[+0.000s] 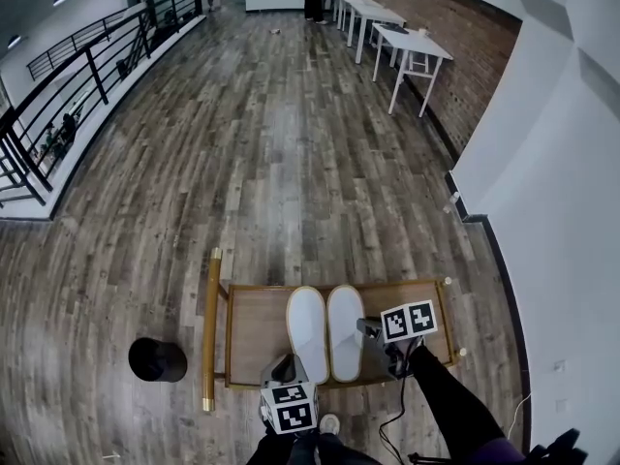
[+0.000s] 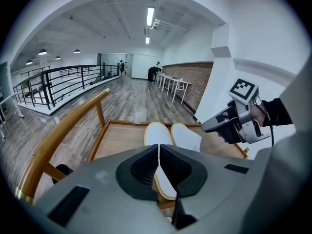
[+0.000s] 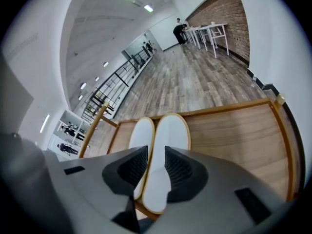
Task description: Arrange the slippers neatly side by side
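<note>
The two white slippers lie on the wooden table [image 1: 260,325], near its middle, toes pointing to the far edge and heels at the near edge. The left slipper [image 1: 307,332] and the right slipper [image 1: 345,329] run parallel and touch along their inner sides, with heels about level (the left one may sit a shade nearer the far edge, though the wide lens makes that hard to trust).

The right claw [image 3: 156,167] hangs at the table's near edge, over the heel of the right slipper. Its jaws stand well apart and the pads press on nothing; the slipper shows through the gap but is not gripped. The left claw [image 2: 159,162] is also at the near edge, by the heel of the left slipper, its jaws brought together with nothing between them.

Off the table's left side, on the floor, stands a black bin [image 1: 158,359].

Judging by how the pair lies, the placing step looks finished and this is the release. What remains, I think, is to lift both claws straight away from the table without brushing the heels, since a light slipper would slide easily. If the toes prove uneven, a small nudge to one heel would square them.
</note>
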Demonstrator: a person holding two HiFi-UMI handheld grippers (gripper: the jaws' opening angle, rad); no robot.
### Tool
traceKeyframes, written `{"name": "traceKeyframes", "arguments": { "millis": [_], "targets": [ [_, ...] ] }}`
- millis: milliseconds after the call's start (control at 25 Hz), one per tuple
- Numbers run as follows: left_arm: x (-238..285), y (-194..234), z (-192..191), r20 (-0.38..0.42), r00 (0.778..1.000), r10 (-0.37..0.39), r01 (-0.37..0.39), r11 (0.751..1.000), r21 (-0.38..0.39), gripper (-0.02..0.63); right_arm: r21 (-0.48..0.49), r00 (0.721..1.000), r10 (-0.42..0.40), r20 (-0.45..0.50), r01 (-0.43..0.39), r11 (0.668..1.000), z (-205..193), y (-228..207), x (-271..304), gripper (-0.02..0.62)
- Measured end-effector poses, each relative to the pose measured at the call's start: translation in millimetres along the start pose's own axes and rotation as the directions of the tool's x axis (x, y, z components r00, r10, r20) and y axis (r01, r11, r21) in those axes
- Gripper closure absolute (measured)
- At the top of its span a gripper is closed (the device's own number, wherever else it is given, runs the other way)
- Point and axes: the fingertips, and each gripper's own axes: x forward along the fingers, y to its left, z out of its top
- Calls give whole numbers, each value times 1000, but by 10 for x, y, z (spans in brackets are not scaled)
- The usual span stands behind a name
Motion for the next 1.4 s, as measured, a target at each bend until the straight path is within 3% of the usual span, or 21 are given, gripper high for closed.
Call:
{"name": "traceKeyframes", "arguments": {
  "millis": [320, 520, 680, 960, 1400],
  "targets": [
    [22, -224, 490, 80, 996, -33, 30, 999, 43, 595, -5, 956, 112, 269, -115, 993, 123, 677, -448, 509],
    [-45, -277, 579, 106, 994, -38, 32, 998, 51, 595, -52, 931, 74, 358, -60, 997, -22, 926, -592, 511],
    [-111, -301, 547, 113, 993, -38, 34, 999, 38, 595, 19, 890, 36, 455, -51, 999, -99, 986, -731, 563],
    [-265, -338, 416, 118, 992, -43, 40, 999, 33, 595, -8, 896, -62, 440, 73, 997, -407, 989, -756, 597],
    [-366, -334, 361, 153, 987, -40, 32, 998, 56, 595, -136, 884, -69, 463, 147, 980, -503, 1183, -806, 597]
  ]
}}
